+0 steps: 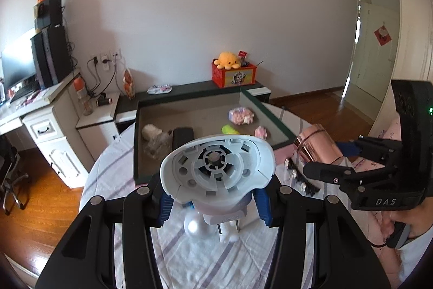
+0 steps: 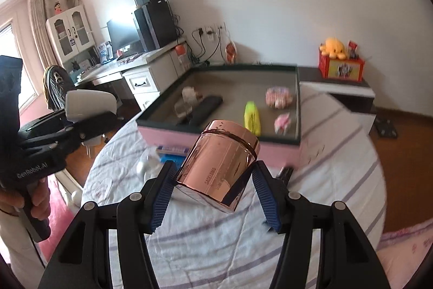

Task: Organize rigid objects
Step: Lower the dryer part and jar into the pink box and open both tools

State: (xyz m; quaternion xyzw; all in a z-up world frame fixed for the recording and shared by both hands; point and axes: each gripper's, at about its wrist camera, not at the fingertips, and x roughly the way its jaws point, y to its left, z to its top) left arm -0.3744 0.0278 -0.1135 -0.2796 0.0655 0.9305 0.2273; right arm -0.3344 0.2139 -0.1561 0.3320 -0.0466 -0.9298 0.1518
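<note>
My left gripper (image 1: 213, 205) is shut on a white plastic plug-in device (image 1: 216, 169), whose hollow ribbed shell faces the camera and whose prongs point down. It hangs above the striped cloth, in front of the shallow dark-rimmed tray (image 1: 138, 142). To its right, my right gripper (image 1: 333, 159) holds a shiny rose-gold can (image 1: 316, 145). In the right wrist view that gripper (image 2: 215, 197) is shut on the can (image 2: 219, 161), tilted and lifted off the cloth. At the left edge there, the left gripper (image 2: 92, 113) carries the white device (image 2: 86, 102).
The tray (image 2: 216, 137) holds a black case (image 2: 205, 107), a yellow-green item (image 2: 251, 115), pink pieces and clear plastic. A silver ball (image 1: 193, 226) and a black strip (image 1: 300, 178) lie on the cloth. A red box with a plush toy (image 1: 234, 72) stands behind.
</note>
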